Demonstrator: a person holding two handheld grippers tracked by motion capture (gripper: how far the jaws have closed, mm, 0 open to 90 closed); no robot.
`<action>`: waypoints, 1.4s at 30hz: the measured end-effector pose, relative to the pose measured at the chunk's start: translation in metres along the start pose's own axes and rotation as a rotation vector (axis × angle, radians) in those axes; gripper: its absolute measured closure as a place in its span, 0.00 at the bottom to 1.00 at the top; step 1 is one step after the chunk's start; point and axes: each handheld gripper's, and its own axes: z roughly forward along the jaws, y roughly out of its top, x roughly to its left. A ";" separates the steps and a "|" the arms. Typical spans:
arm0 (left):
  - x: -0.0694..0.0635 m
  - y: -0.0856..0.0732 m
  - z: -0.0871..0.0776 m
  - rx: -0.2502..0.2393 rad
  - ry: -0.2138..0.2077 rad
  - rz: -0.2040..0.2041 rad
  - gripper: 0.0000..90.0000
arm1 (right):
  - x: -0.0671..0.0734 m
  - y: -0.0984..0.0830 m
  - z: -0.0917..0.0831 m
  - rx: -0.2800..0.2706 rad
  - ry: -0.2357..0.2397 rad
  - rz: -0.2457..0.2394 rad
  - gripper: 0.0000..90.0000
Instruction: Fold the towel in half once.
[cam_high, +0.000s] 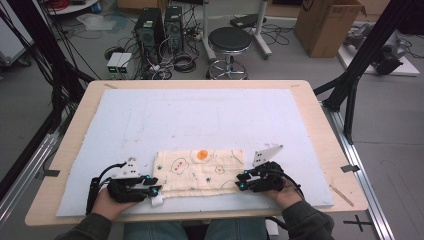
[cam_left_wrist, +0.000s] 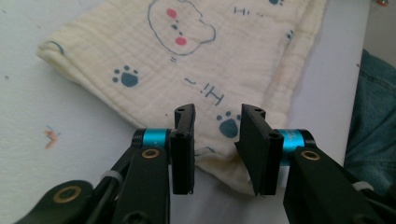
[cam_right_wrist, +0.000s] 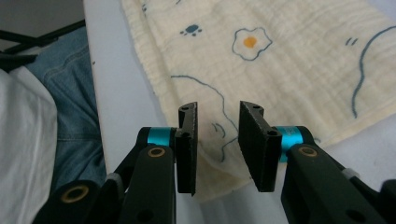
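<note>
Beyond the cloth (cam_high: 202, 172), 1 stool (cam_high: 229, 40).

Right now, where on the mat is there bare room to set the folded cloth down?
The white mat is bare across its whole far half, beyond the folded cloth, and at its left and right margins. The near strip is crowded: the left gripper and right gripper sit at the cloth's two near corners, jaws apart.

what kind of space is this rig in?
Probably a robotics or data-collection lab: computer towers with tangled cables on the floor, a black frame around the table, and a cardboard box.
</note>
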 end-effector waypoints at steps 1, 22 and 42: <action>0.000 0.000 0.000 0.002 -0.001 0.000 0.72 | 0.000 -0.001 0.002 0.021 -0.012 -0.014 0.74; 0.000 0.004 -0.004 -0.031 0.040 0.019 0.96 | 0.002 0.000 -0.002 0.016 -0.012 -0.028 0.94; -0.011 0.005 -0.025 -0.106 0.009 0.037 0.97 | 0.015 0.003 -0.022 -0.065 -0.014 -0.041 0.95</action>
